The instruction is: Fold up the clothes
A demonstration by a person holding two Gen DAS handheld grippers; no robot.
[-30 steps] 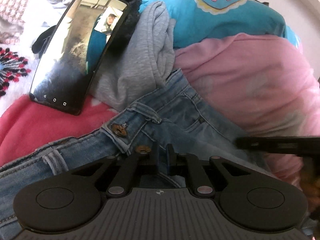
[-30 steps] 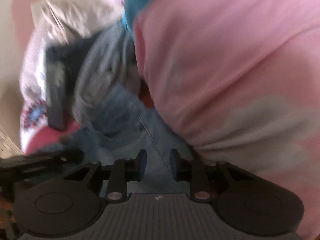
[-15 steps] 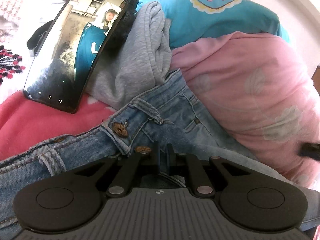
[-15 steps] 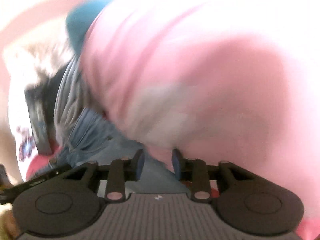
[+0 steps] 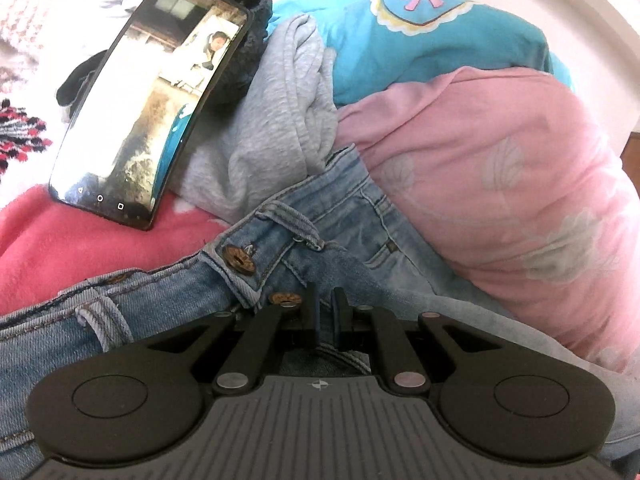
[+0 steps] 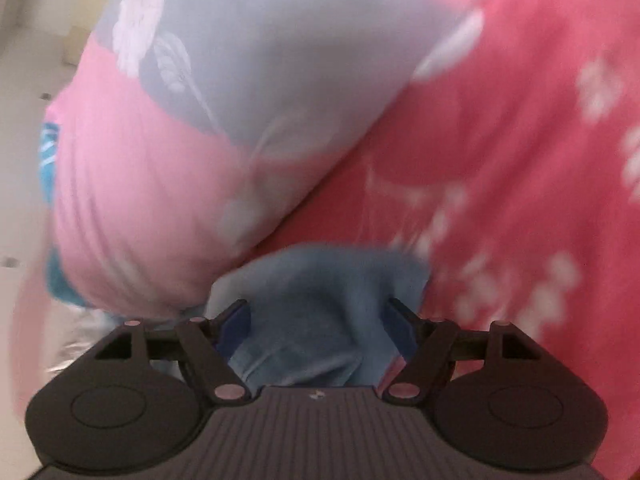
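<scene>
jeans (image 5: pixel 344 240) lie on the pink blanket (image 5: pixel 80 248), no basket in sight. left tongs (image 5: pixel 325 312) pinch their waist. right tongs (image 6: pixel 320 320) have just been spreading wide around a jeans fold.

Faded light-blue denim jeans (image 5: pixel 344 236) with paler stitching and two brown metal buttons. Pale pink garment (image 5: pixel 500 184) printed with faint whitish leaf shapes; in the right wrist view it also shows a grey-lilac panel bearing white leaf prints. Turquoise garment (image 5: pixel 400 52) carrying a patch edged in cream and yellow scallops around a pink motif. Heather-grey ribbed garment (image 5: pixel 276 128). Coral-red blanket (image 5: pixel 80 248) with white blossom-like flecks. Black-framed phone (image 5: pixel 156 100). Dark charcoal knit (image 5: pixel 252 12). Both grippers matte black with blue pads.
</scene>
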